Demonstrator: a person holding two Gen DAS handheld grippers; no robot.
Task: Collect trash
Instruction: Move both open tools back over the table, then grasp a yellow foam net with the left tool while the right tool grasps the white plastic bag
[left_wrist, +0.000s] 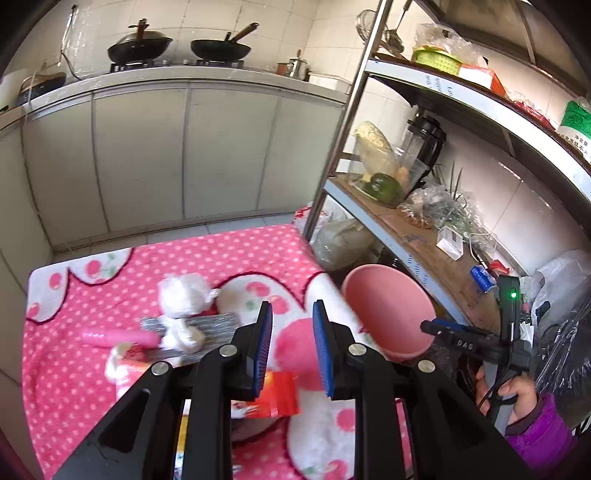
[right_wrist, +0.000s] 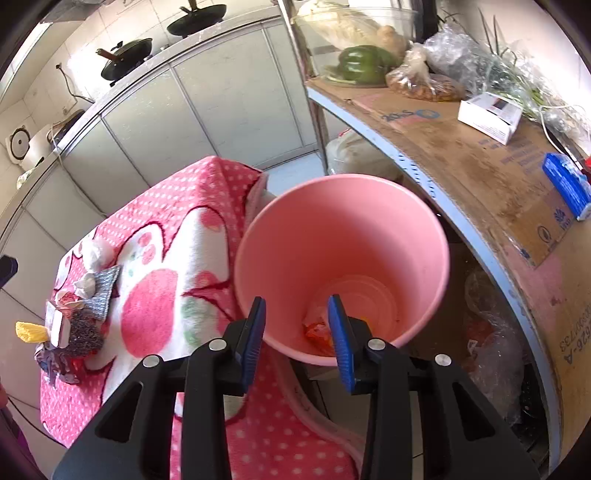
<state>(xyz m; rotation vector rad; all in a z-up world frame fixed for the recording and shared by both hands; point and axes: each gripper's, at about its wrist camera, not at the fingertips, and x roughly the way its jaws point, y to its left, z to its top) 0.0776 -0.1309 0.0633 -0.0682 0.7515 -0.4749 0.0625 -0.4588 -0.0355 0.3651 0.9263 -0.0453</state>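
Note:
Trash lies on the table's pink dotted blanket (left_wrist: 74, 369): crumpled white plastic wads (left_wrist: 184, 295), a grey cloth (left_wrist: 218, 321), a pink stick (left_wrist: 118, 338) and a red packet (left_wrist: 280, 398). My left gripper (left_wrist: 291, 354) hangs open above the blanket, with nothing between its blue pads. A pink bin (right_wrist: 343, 229) stands off the table's right edge with a red-orange wrapper (right_wrist: 317, 332) at its bottom. My right gripper (right_wrist: 297, 339) hovers open over the bin's near rim, its pads apart and empty. The wads (right_wrist: 96, 251), grey cloth (right_wrist: 105, 291) and a yellow scrap (right_wrist: 31, 332) show far left.
A metal shelf rack (left_wrist: 424, 236) stands right of the bin, holding a bowl with a green pepper (right_wrist: 362, 62), bags, a white box (right_wrist: 489, 116) and a blue pack (right_wrist: 567, 184). Cabinets (left_wrist: 184, 155) and a counter with two woks (left_wrist: 218, 48) run behind. A hand (left_wrist: 517, 395) holds the right gripper's handle.

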